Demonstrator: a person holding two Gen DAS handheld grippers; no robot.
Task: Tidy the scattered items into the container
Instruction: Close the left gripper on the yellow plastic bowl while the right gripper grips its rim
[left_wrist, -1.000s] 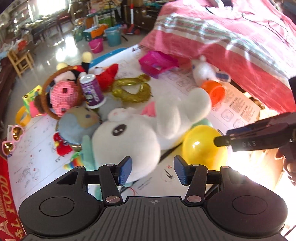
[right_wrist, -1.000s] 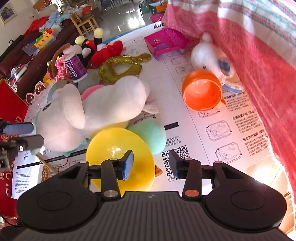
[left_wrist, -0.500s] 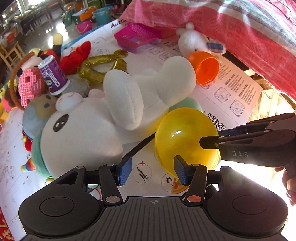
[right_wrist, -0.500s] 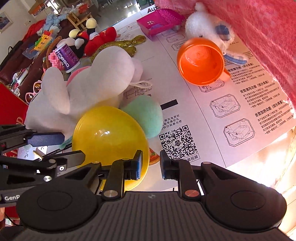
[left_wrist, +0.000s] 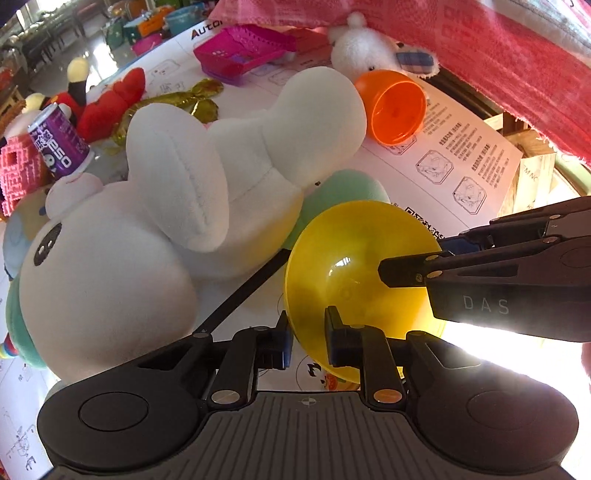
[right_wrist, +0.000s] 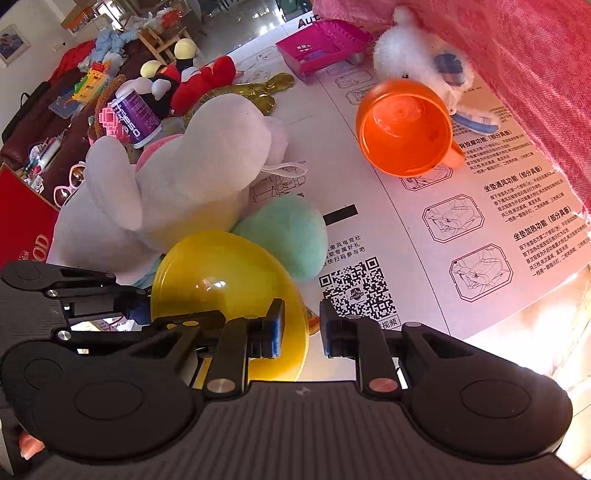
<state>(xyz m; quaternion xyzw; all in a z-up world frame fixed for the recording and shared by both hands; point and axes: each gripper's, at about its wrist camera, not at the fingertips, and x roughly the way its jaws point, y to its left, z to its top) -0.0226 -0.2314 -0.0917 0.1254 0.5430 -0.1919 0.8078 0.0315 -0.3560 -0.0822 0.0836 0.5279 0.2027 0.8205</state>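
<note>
Yellow bowl (left_wrist: 354, 273) lay on the printed sheet (right_wrist: 480, 221) nr its front edge, tipped on its side, touching the white plush (left_wrist: 155, 221). Left gripper (left_wrist: 308, 341) had just been closing; rim sat betw. its pads, so clenched on bowl's near rim. Right gripper (right_wrist: 299, 330) also pinched the rim, opp. side. Bowl thus directly ahead of both, equally near. Pink basket (left_wrist: 240, 55) lay well apart, at sheet's far edge, beyond plush. Lift prob. next.
</note>
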